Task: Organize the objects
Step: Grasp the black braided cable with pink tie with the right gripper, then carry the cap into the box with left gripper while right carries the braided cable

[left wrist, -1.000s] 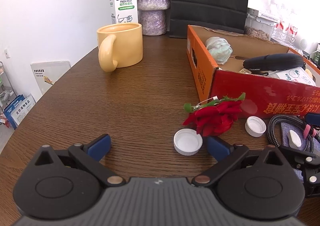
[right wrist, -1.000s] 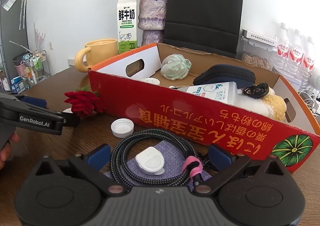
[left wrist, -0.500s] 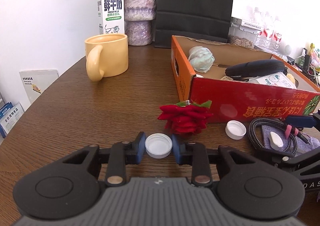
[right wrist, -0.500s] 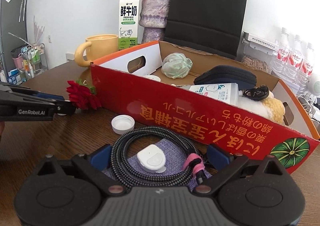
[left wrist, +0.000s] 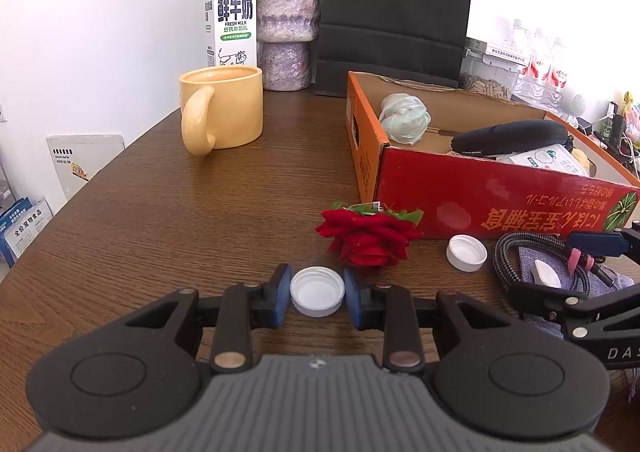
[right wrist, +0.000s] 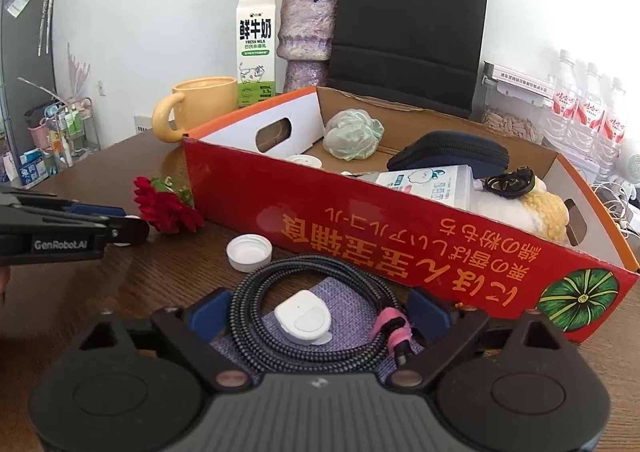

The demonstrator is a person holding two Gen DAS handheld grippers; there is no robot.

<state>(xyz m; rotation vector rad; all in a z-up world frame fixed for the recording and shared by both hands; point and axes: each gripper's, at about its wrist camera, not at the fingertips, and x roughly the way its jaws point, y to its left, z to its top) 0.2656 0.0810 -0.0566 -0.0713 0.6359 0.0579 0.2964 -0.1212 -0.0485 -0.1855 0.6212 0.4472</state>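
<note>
The left gripper (left wrist: 317, 297) has its jaws clamped on a small white plastic bottle cap (left wrist: 317, 291), open side up, one blue pad pressed to each side of it. The cap sits low over the dark brown wooden table (left wrist: 168, 212); whether it touches the wood cannot be told. Just beyond it lies a red fabric rose with green leaves (left wrist: 366, 238), close to the near wall of the red and orange cardboard box (left wrist: 500, 200). A second white bottle cap (left wrist: 467, 252) rests on the table to the right of the rose, beside the box wall.

The right gripper (right wrist: 320, 314) has its jaws spread wide apart, one on either side of a coiled black braided cable (right wrist: 256, 316) bound by a pink tie. The coil lies on a purple woven cloth (right wrist: 344, 296), and a small white plastic device (right wrist: 305, 317) sits on the cloth inside the coil.

Inside the box are a pale green crumpled bundle (right wrist: 352, 134), a dark zipped pouch (right wrist: 450, 156) and a white printed packet (right wrist: 428, 182). Behind, a yellow ceramic mug (left wrist: 224, 112) stands in front of a white milk carton (left wrist: 232, 16) and a purple stone-textured vase (left wrist: 286, 24).
</note>
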